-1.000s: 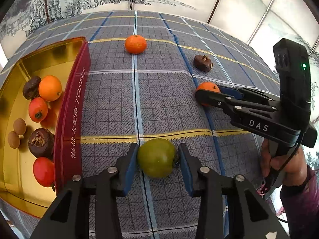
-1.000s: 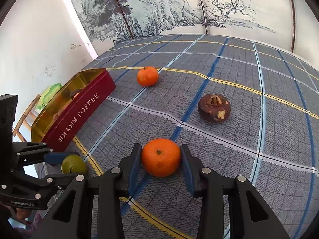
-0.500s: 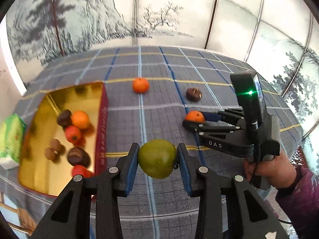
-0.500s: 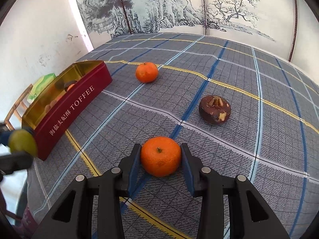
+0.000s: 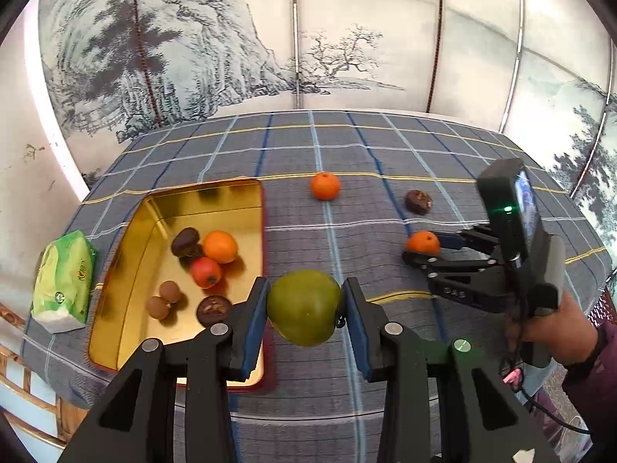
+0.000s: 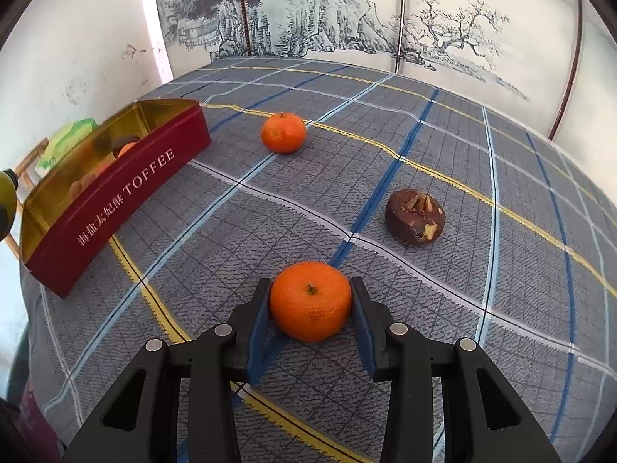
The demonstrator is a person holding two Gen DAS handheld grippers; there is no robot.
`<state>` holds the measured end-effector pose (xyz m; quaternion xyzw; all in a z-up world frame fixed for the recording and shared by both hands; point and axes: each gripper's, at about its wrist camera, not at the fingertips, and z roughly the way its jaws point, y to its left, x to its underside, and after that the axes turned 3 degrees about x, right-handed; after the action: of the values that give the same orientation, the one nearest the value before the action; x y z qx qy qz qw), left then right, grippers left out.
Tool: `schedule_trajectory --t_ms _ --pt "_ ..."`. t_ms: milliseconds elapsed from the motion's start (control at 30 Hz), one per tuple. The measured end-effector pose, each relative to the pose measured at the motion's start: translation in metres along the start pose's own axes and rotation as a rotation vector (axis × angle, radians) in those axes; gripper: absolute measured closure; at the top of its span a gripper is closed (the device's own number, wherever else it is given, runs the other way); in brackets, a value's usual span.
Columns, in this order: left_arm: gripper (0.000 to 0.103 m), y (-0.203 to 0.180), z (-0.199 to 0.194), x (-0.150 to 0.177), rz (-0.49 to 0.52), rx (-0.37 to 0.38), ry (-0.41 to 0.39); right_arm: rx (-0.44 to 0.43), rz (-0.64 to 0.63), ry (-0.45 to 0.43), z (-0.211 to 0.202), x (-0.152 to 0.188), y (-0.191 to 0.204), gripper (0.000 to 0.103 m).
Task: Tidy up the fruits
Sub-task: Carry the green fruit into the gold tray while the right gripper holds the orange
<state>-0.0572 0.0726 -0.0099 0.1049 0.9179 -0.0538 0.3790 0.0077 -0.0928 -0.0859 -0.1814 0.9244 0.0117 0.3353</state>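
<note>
**Q:** On the plaid tablecloth (image 5: 293, 142), what does each gripper have?

**A:** Nearest the left wrist camera, the left gripper (image 5: 304, 310) has its blue-padded fingers (image 5: 256, 314) pinching a green fruit (image 5: 304, 311), one pad on each side. The fruit is clear of the cloth, beside the right edge of an open toffee tin (image 5: 216, 193). The right gripper (image 6: 311, 303) pinches a mandarin (image 6: 311, 301) the same way, one pad against each flank. From the left wrist view this mandarin (image 5: 423, 242) is low over the cloth at the right; whether it touches the cloth I cannot tell. A hand (image 5: 551, 324) in a dark purple sleeve grips that tool's handle.

**Q:** Where is the rest of the fruit?

**A:** Inside the tin, which is gold within and red outside with "TOFFEE" in white, lie an orange citrus (image 5: 219, 247), a red fruit (image 5: 206, 272) touching it, two dark brown fruits (image 5: 185, 241), and two small tan round ones (image 5: 164, 299) side by side. Loose on the cloth are a second mandarin (image 5: 325, 186), farther back near a yellow stripe, and a dark brown fruit with a broken top (image 6: 415, 217), to its right and well apart.

**Q:** Anything else?

**A:** A green and white packet (image 5: 63, 281) lies just left of the tin at the table's edge. Behind the table stands a folding screen (image 5: 216, 38) painted with ink mountains and trees.
</note>
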Motion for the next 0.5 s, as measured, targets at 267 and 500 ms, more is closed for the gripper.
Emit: schedule_trajectory --t_ms 267,500 --pt "0.068 0.027 0.005 0.01 -0.039 -0.034 0.014 0.008 -0.005 0.0 0.0 0.0 0.001 0.063" --pt "0.068 0.052 0.015 0.019 -0.07 -0.074 0.034 0.006 -0.004 0.0 0.0 0.0 0.001 0.063"
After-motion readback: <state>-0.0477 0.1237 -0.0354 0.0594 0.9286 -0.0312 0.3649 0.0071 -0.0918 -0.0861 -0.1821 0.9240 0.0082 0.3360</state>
